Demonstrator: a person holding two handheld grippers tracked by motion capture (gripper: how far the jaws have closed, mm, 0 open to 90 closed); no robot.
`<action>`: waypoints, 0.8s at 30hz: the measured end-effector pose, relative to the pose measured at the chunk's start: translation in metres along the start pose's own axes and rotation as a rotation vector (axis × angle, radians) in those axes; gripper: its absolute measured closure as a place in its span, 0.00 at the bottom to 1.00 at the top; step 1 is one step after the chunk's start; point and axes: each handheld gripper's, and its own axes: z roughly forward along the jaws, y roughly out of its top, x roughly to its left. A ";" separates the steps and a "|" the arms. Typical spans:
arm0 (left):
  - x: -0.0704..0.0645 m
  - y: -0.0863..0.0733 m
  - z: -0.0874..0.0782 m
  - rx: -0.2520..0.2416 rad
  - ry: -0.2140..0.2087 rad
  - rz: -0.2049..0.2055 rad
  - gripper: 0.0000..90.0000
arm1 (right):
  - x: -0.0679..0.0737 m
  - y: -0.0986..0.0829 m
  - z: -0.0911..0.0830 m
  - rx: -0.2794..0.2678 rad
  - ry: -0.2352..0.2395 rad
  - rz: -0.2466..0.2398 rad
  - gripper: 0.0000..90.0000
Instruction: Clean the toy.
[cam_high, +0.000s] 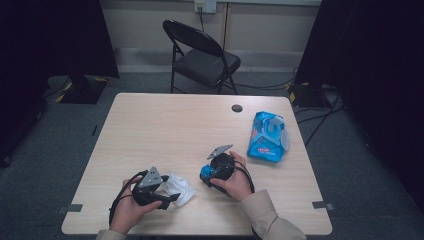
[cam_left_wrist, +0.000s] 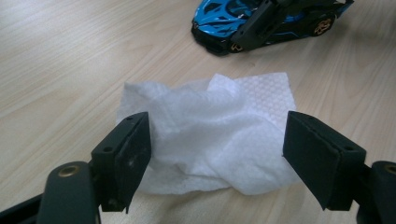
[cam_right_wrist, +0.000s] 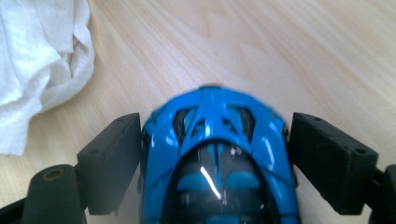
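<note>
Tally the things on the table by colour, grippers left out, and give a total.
Blue: 2, the toy car and the wipes pack.
White: 1, the crumpled wipe.
Dark: 1, the small round disc near the far edge.
Total: 4.

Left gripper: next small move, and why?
Probably lower and close the left gripper on the white wipe. Its jaws stand open on either side of the crumpled wipe, which lies loose on the table, not yet gripped. The right gripper brackets the blue toy car, so wiping it looks next.
</note>
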 end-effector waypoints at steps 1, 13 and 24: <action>0.000 0.000 0.000 -0.002 -0.001 -0.002 0.26 | 0.000 -0.001 0.002 0.006 0.001 -0.002 0.20; 0.001 -0.001 -0.001 -0.007 0.004 0.000 0.26 | 0.003 -0.003 0.003 -0.019 -0.024 -0.013 0.28; 0.002 0.002 -0.004 -0.018 0.009 -0.001 0.27 | -0.001 -0.010 -0.008 -0.093 0.007 0.029 0.28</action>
